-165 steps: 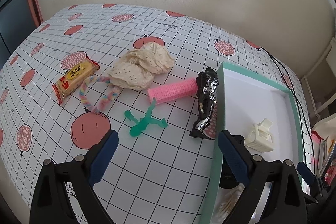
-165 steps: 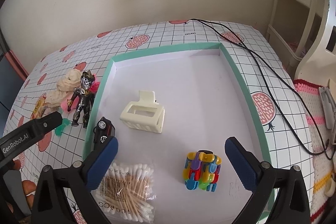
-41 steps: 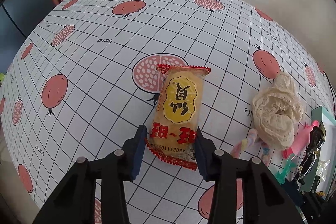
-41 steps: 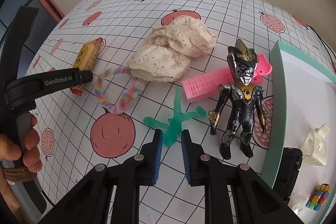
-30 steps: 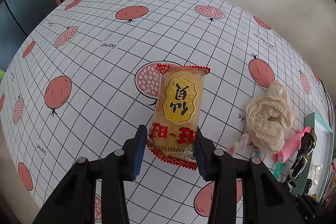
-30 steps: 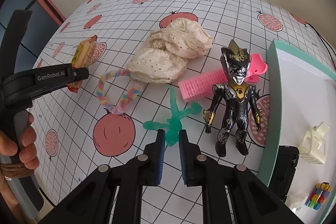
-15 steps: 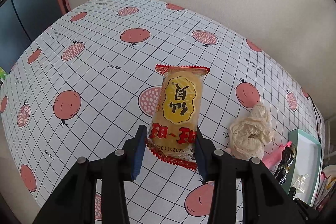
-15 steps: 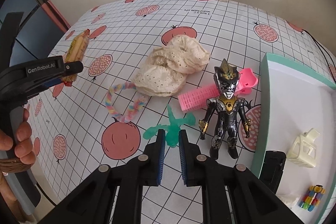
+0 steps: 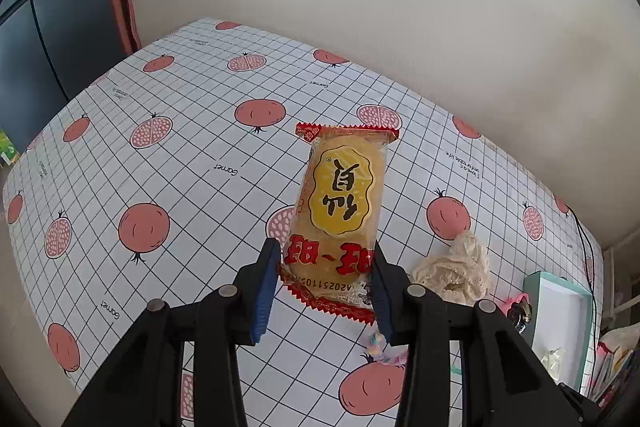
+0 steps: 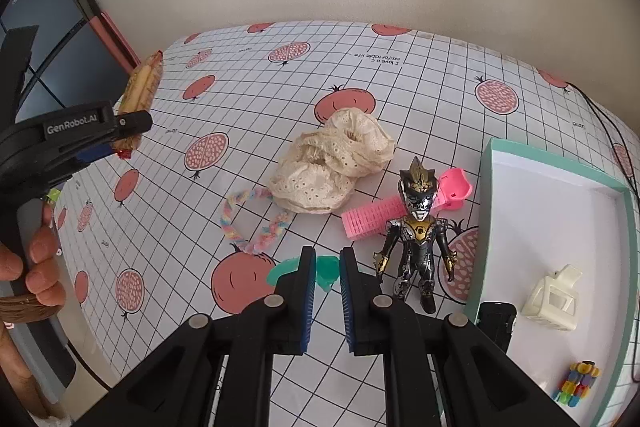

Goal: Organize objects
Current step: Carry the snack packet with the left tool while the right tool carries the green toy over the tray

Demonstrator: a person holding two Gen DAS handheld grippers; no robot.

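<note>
My left gripper (image 9: 324, 267) is shut on the lower end of a yellow and red snack packet (image 9: 340, 195), held well above the tablecloth. The right wrist view shows that gripper (image 10: 120, 131) at the left with the packet (image 10: 142, 87) sticking up from it. My right gripper (image 10: 326, 291) is shut on a green plastic figure (image 10: 326, 269), whose limbs show between and left of the fingers. The white tray with a teal rim (image 10: 484, 219) lies at the right and holds a white hair claw (image 10: 554, 301), a black toy car (image 10: 496, 319) and a colourful block toy (image 10: 576, 387).
On the pomegranate tablecloth lie a cream lace cloth (image 10: 332, 167), a pastel twisted loop (image 10: 252, 223), a pink hair roller (image 10: 370, 217) and a black and silver action figure (image 10: 416, 239) next to the tray. A black cable (image 10: 608, 131) runs behind the tray. A hand (image 10: 36, 259) holds the left gripper.
Both grippers have risen away from the table. The left one carries the snack packet higher, and the right one keeps the green figure in its fingers.
</note>
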